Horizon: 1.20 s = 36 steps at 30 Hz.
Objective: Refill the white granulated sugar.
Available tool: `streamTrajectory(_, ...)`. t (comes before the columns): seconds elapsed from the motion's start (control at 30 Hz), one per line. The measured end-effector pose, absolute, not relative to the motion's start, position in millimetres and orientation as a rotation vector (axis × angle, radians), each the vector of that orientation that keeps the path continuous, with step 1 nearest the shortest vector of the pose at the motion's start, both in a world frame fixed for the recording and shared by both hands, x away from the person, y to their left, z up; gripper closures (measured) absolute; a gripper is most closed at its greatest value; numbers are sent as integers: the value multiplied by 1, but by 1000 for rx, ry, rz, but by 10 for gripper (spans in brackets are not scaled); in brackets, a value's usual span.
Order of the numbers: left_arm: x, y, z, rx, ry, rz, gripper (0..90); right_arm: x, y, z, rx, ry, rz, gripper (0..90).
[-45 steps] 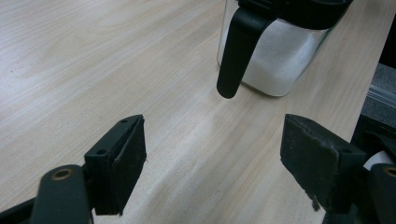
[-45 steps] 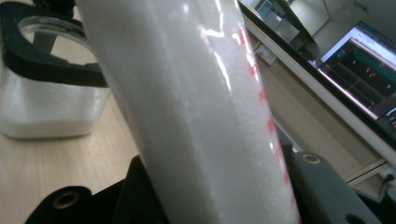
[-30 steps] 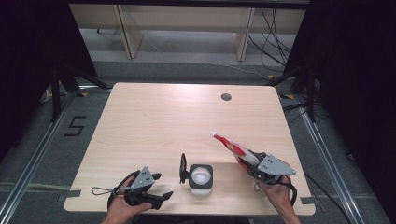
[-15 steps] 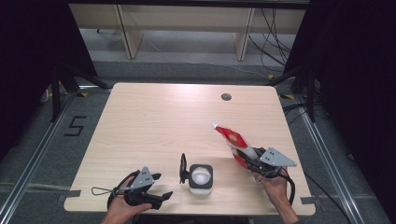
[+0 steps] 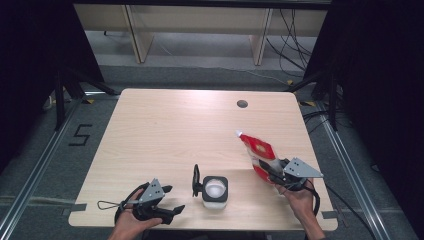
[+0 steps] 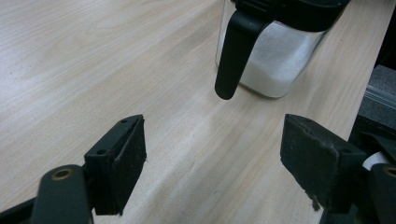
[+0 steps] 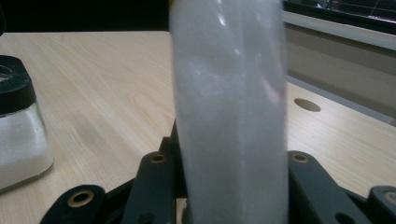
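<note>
A red-and-white pouch (image 5: 258,151) with a white spout hangs tilted over the table's right side, spout toward the back. My right gripper (image 5: 268,168) is shut on its lower end. In the right gripper view the pouch's pale side (image 7: 229,107) stands upright between the jaws of my right gripper (image 7: 229,191). A square glass jar (image 5: 215,190) of white granules, with a black collar and a black handle (image 5: 196,180), stands near the front edge. My left gripper (image 5: 174,198) rests left of it, open. In the left gripper view, my left gripper (image 6: 212,158) faces the handle (image 6: 233,51) and jar (image 6: 280,60).
The light wooden table (image 5: 165,130) has a round cable hole (image 5: 242,104) at the back right. The table's front edge runs close to both hands. Dark floor, rails and shelf legs surround the table.
My right hand has shifted slightly, bringing the pouch's spout end a little higher and to the right. The left gripper and the jar have stayed put.
</note>
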<state>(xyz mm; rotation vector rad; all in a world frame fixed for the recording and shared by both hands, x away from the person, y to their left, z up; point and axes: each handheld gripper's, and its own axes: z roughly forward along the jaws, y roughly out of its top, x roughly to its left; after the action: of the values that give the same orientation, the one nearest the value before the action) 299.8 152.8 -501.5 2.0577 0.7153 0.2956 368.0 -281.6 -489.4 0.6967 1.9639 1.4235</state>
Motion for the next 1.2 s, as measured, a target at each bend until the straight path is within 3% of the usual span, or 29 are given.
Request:
streamTrajectory(0.73,299,152,-502,2046,744,278,220,355,-305,-485,816,1936,1394,658)
streamTrajectory(1.2,298,153,-502,2041,746,284,220,331,-311,-476,962,1853,1442,428)
